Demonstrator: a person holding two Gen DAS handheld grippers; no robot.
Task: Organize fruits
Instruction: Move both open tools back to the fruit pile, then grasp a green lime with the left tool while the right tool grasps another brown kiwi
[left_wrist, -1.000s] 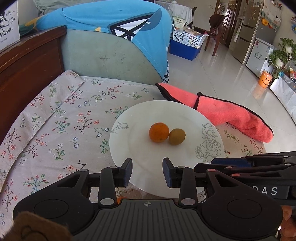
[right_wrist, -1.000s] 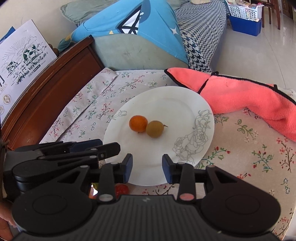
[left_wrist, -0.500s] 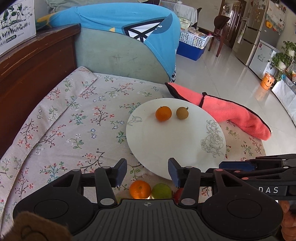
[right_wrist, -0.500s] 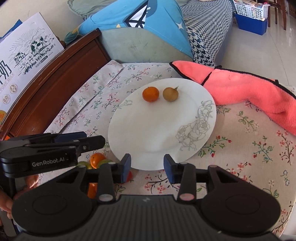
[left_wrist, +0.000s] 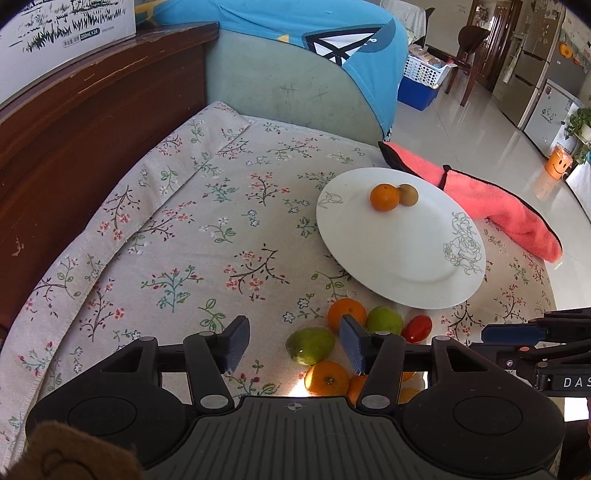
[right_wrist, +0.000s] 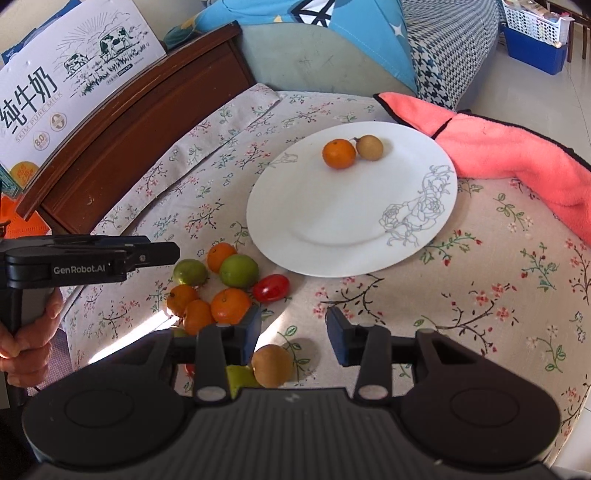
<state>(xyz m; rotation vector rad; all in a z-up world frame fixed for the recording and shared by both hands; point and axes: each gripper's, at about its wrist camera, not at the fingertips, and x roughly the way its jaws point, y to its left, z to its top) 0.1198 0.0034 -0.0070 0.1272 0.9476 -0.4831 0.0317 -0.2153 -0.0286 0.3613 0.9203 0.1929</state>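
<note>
Nearest, left claw (left_wrist: 293, 345) has just been opening, jaws apart, empty. Right claw (right_wrist: 293, 334) parted, gripping nothing. Loose fruit pile (right_wrist: 218, 284) on floral surface (right_wrist: 480, 295) just before white plate (right_wrist: 332, 229); on it, tangerine (right_wrist: 339, 154) touching longan (right_wrist: 370, 147).

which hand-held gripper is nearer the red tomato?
Right. The right hand-held gripper sits just below the tomato; the left hand-held gripper is off to its side, beyond the limes.

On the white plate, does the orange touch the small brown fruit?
Touching. In the right wrist view the orange and the brown fruit on the plate meet with no gap.
</note>
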